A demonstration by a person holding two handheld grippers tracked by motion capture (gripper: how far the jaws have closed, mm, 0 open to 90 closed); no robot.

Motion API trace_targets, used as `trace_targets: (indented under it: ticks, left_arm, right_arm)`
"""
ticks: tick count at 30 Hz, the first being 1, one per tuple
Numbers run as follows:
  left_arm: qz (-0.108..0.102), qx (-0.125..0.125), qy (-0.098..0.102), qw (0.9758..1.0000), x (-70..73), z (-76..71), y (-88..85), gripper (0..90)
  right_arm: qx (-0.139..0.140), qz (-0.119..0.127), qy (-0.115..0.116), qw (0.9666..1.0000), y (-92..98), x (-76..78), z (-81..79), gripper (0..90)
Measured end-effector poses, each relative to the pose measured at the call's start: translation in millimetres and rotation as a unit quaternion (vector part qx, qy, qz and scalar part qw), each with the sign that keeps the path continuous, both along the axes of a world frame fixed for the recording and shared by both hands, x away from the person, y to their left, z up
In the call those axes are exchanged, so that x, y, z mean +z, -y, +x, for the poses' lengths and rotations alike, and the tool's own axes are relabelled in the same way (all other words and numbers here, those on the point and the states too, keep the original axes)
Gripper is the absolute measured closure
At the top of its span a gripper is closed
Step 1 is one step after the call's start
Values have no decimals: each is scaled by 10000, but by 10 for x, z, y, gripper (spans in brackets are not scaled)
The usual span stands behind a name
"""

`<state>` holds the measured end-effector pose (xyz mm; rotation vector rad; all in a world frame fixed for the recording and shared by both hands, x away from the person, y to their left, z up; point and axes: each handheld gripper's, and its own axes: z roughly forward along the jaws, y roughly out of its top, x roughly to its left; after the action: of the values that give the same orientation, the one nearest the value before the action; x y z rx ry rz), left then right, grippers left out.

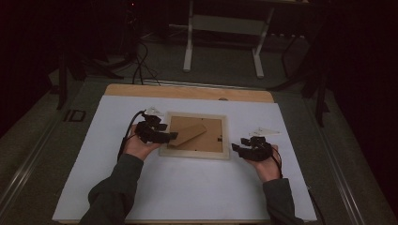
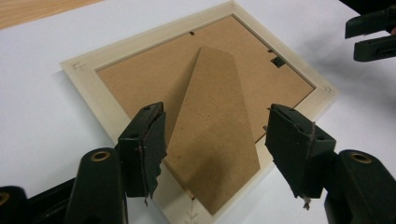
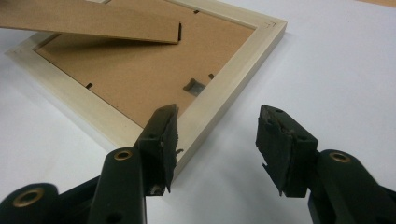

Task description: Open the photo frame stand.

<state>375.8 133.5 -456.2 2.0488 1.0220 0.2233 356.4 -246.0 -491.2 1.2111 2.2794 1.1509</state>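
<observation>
Picture frame lying back-up on a white worktop, a gripper at each side.

The picture frame lies mid-worktop, nearer the far edge, its cardboard stand lifted. The left gripper is spread either side of the stand; the right gripper, also spread, sits beside the frame's right edge.

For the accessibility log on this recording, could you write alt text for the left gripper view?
A pale wooden picture frame lies face down on a white table cover, its brown backing board and fold-out stand flap facing up. The left gripper hangs open over the near corner, jaws either side of the flap. The right gripper's jaws show at top right.
</observation>
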Motion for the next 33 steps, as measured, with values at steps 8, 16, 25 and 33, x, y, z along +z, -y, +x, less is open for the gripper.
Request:
trace_targets:
  ticks: [8,16,25,33]
  left_arm:
    - [25,-144,-236,9996,-41,136,60,305]
    - [91,-158,-398,9990,-81,252,108,283]
    - [16,-162,-680,9976,-147,386,143,271]
    - [89,-276,-897,9955,-195,458,209,272]
  right_arm:
    - [-5,9,5,10000,0,3,-2,475]
    - [-22,7,1,10000,9,4,-1,473]
    - [-30,2,-2,10000,10,2,-1,472]
    - [-26,-10,-8,10000,21,-2,3,472]
